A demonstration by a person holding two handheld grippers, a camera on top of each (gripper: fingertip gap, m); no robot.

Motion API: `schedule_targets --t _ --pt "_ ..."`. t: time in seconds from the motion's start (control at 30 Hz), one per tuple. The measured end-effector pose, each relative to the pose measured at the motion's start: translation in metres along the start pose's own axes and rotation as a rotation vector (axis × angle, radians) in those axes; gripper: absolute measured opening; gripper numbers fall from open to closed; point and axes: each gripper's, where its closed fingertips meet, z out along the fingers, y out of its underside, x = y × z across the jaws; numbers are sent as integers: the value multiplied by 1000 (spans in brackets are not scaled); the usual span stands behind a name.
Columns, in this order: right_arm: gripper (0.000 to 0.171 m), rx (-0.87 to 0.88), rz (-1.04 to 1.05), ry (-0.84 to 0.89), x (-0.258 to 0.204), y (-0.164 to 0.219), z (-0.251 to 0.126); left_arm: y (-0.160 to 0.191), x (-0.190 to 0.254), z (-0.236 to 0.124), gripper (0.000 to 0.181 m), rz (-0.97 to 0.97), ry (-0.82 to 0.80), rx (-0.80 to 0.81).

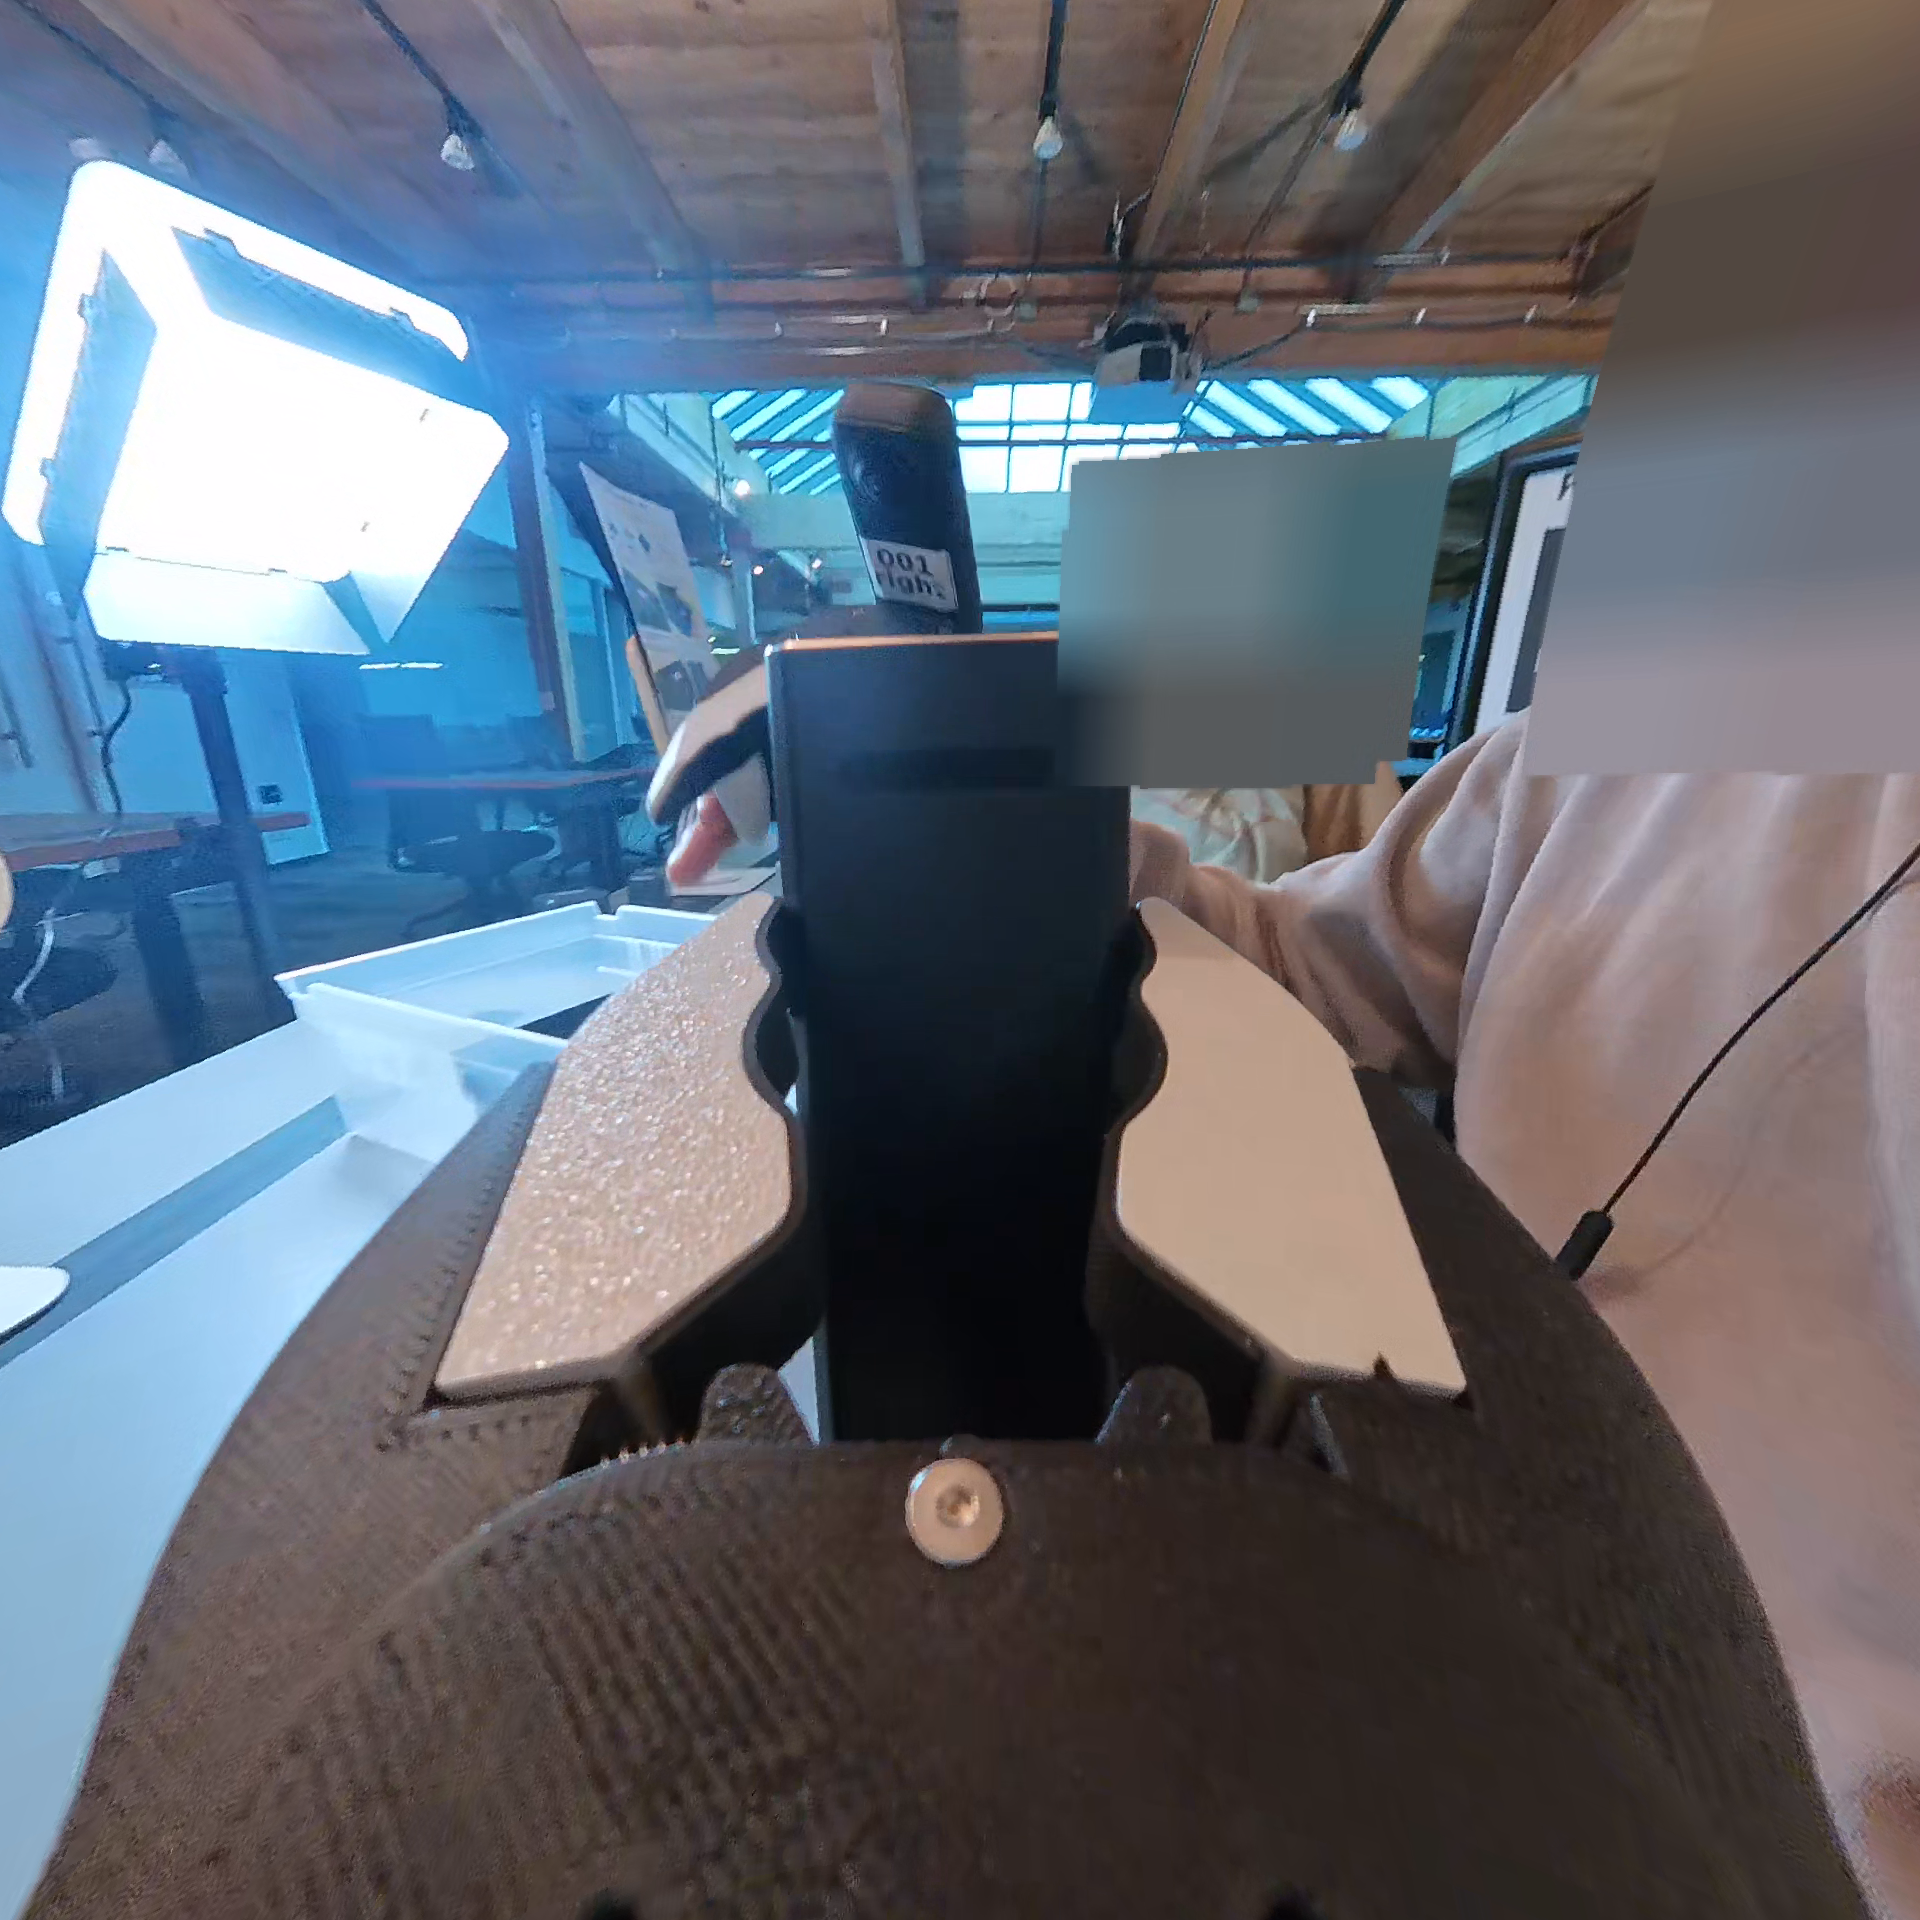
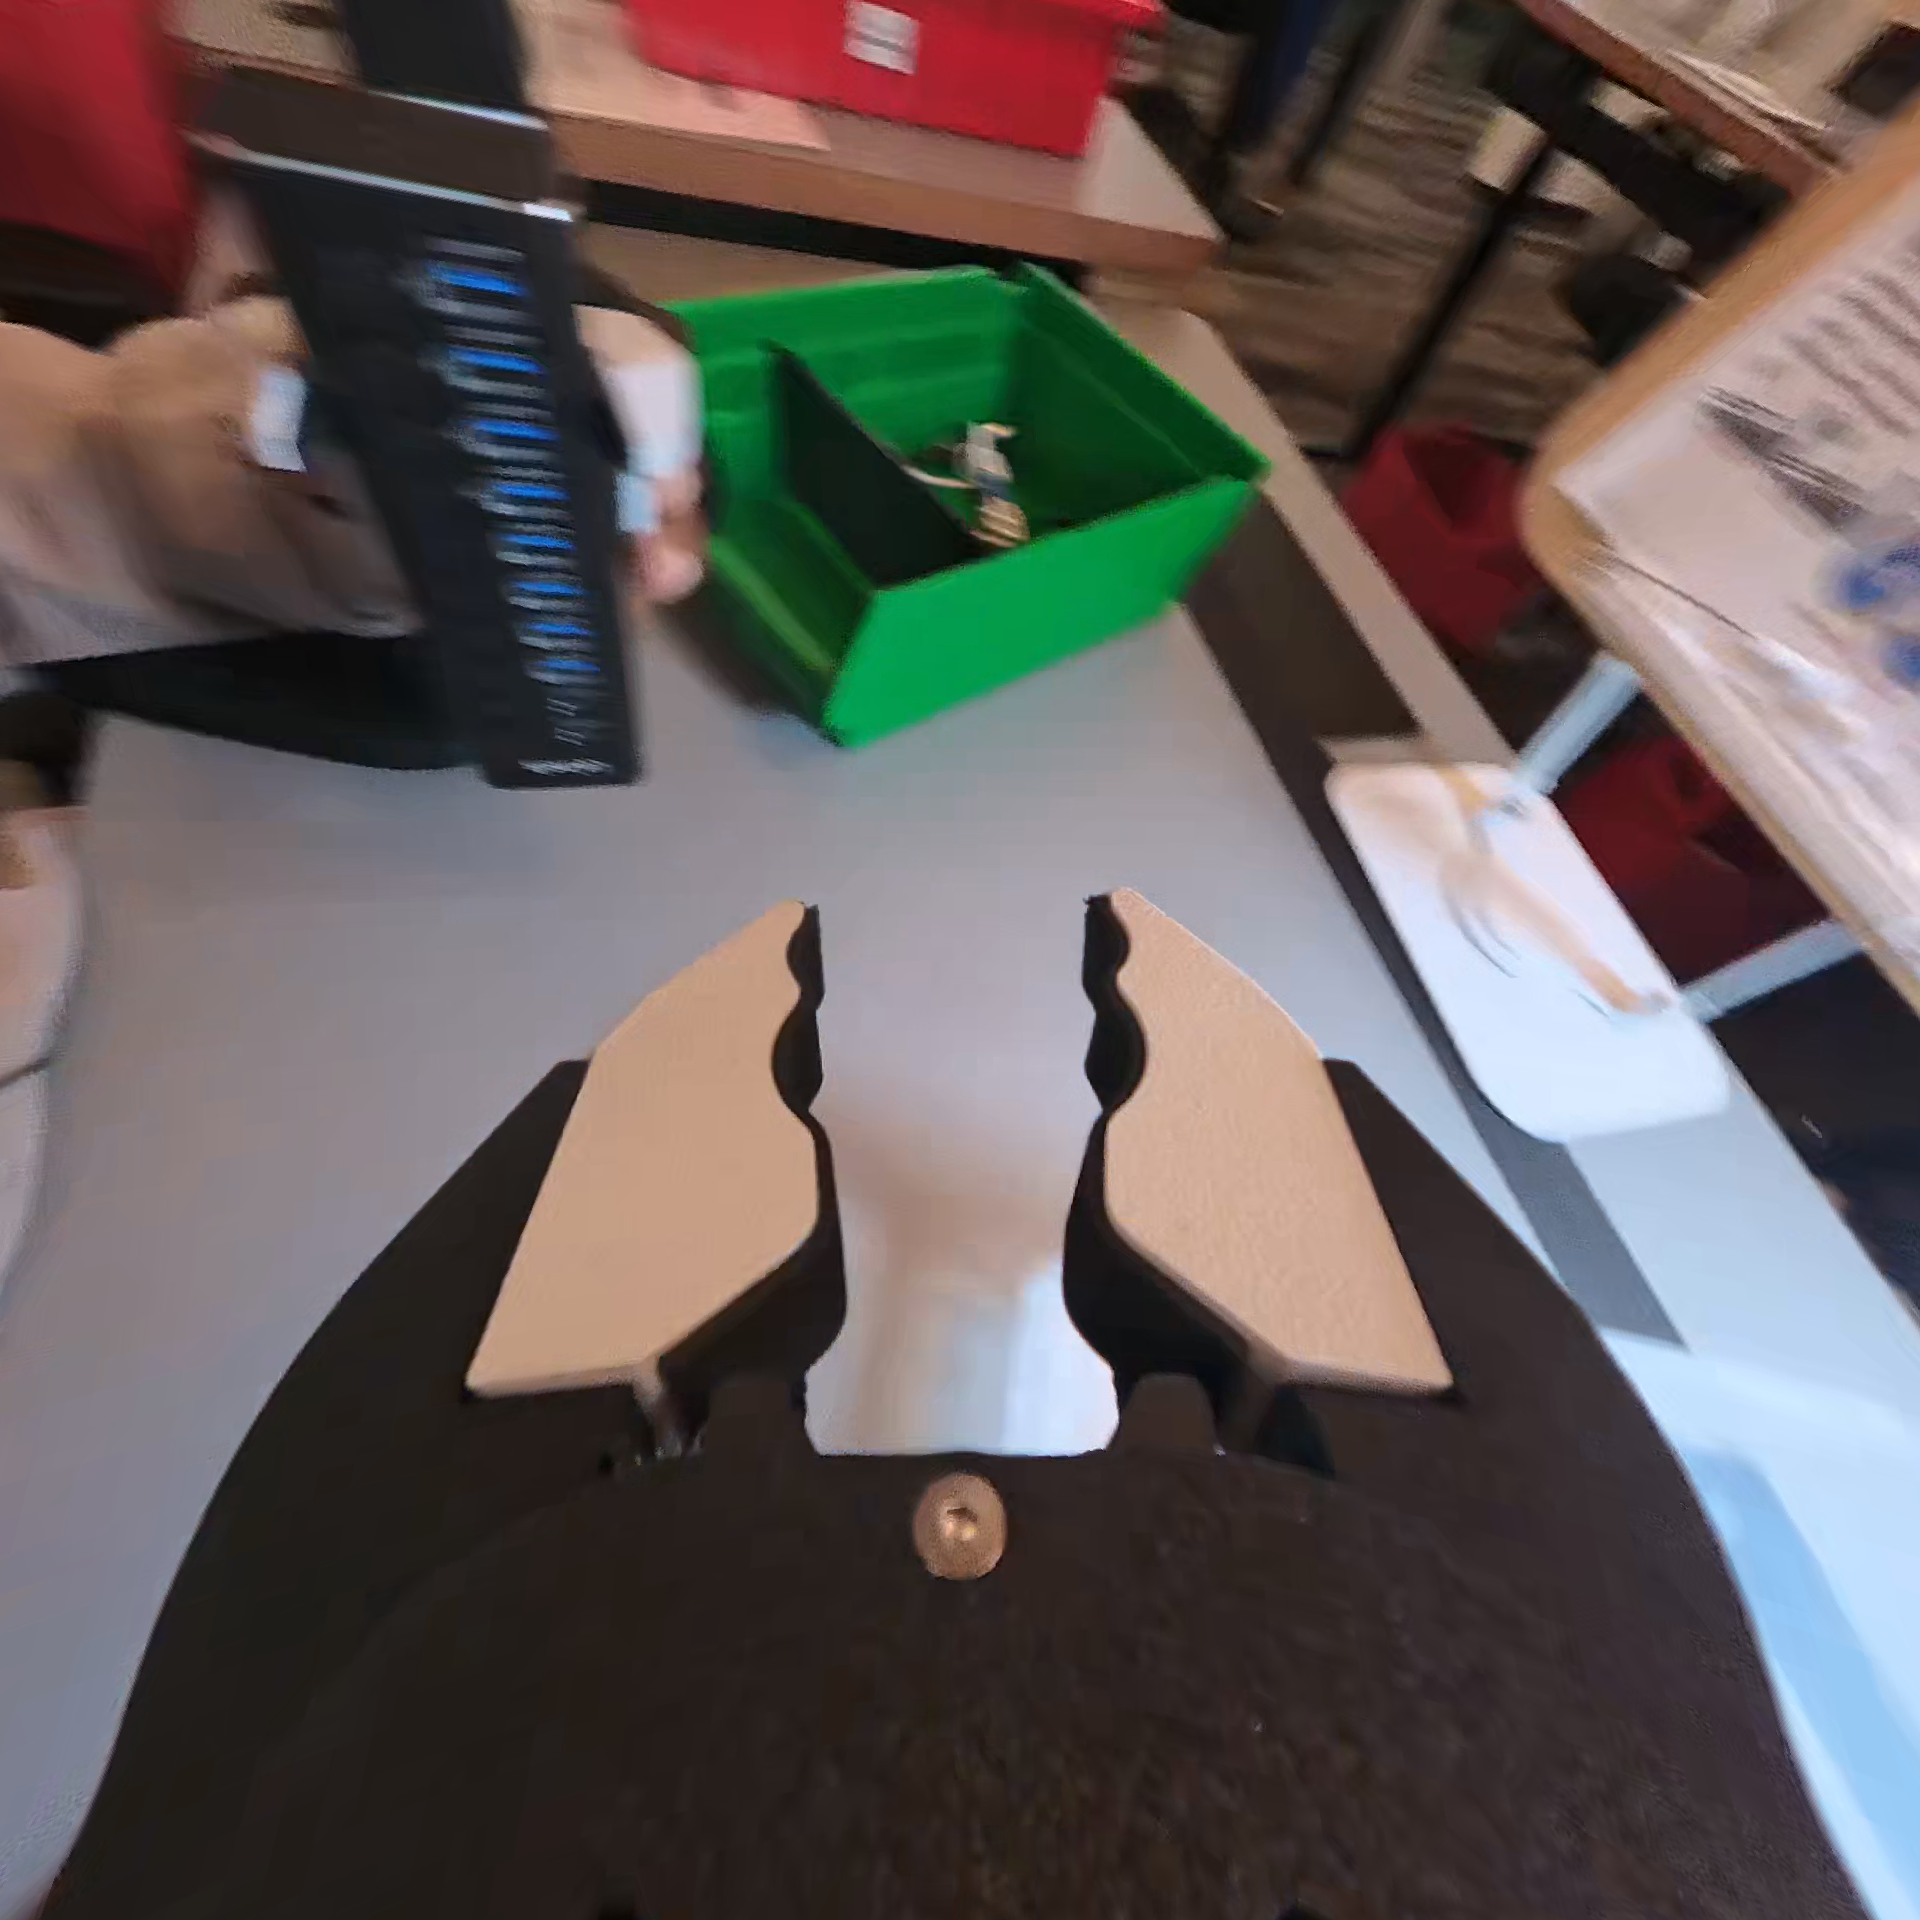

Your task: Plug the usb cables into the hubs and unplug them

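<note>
The left gripper point(image 1: 956, 925) is clenched on the long black hub point(image 1: 951, 1039), held upright off the counter point(image 2: 416, 1039); the right gripper point(image 2: 951, 914) is released and holds nothing; ahead of it and to the left hangs the hub point(image 2: 488, 499), a green bin point(image 2: 997, 634) just beyond.

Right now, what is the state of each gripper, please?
Left gripper: closed on the black USB hub, held upright.
Right gripper: open, holding nothing, above the grey table.
</note>
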Motion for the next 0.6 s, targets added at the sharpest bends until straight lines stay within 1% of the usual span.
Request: schedule_targets --t 0.07,0.13,0.23,0.3,0.4,0.47,0.6 --pt "51 37 -26 -120 -40 -12 28 -3 3 1 61 -20 14 32" --pt "59 56 -17 -209 -73 -14 59 -4 4 3 61 -25 14 49" --pt "72 131 -17 -261 -109 -16 97 -2 1 6 61 -21 -14 67" --pt "71 187 31 -248 -119 -21 113 1 -1 9 61 -9 -40 77" --pt "68 230 32 -185 -113 -22 120 2 -6 9 61 21 -77 84" --pt "67 227 18 -195 -114 -22 117 1 -5 10 61 30 -77 92" --pt "61 146 18 -230 -113 -9 110 5 -2 14 61 20 -82 26"
